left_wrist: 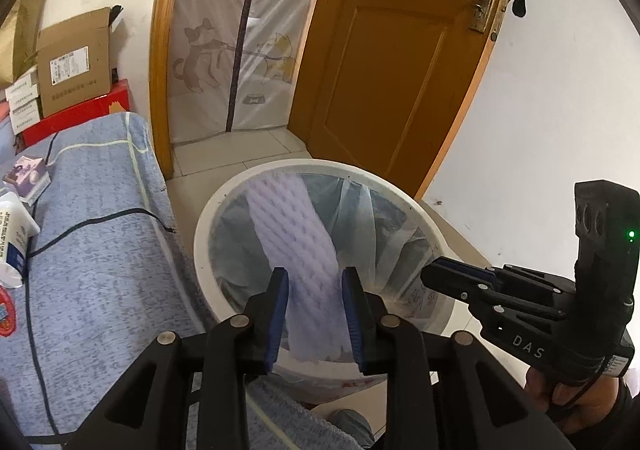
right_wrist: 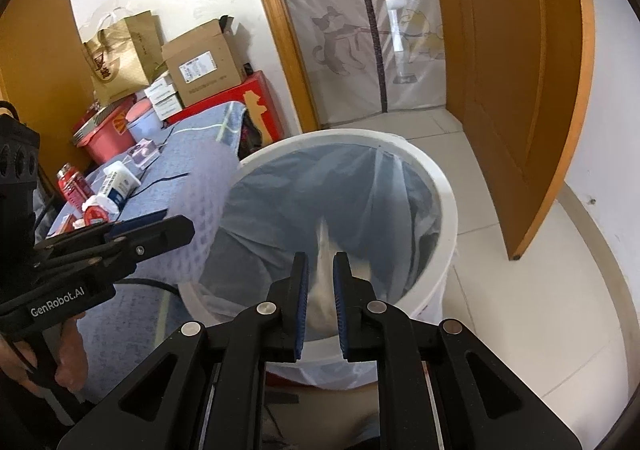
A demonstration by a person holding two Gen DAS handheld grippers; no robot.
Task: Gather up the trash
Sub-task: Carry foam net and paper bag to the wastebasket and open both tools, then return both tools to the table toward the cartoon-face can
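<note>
The left claw (left_wrist: 315, 286) stands partly open over the bin, with a pale lilac foam-net sleeve (left_wrist: 296, 234) between its blue pads; whether the pads press on it cannot be told. The sleeve reaches from the pads toward 12 o'clock, across the mouth of a round white plastic waste bin (left_wrist: 204, 226) lined with a thin clear bag.

The right claw (right_wrist: 321, 282) is open a little, and a blurred whitish scrap (right_wrist: 325, 246) shows in the gap between its pads, over the bin's inside; the blur hides any contact. In the left wrist view this claw enters from 3 o'clock, its tips over the bin's rim.

At 9 o'clock of the bin lies a surface under a blue woven cloth (left_wrist: 100, 250), carrying small packets. Behind, at 12 o'clock, a printed plastic door curtain (left_wrist: 236, 50) hangs beside an open orange-brown wooden door (left_wrist: 392, 62).
</note>
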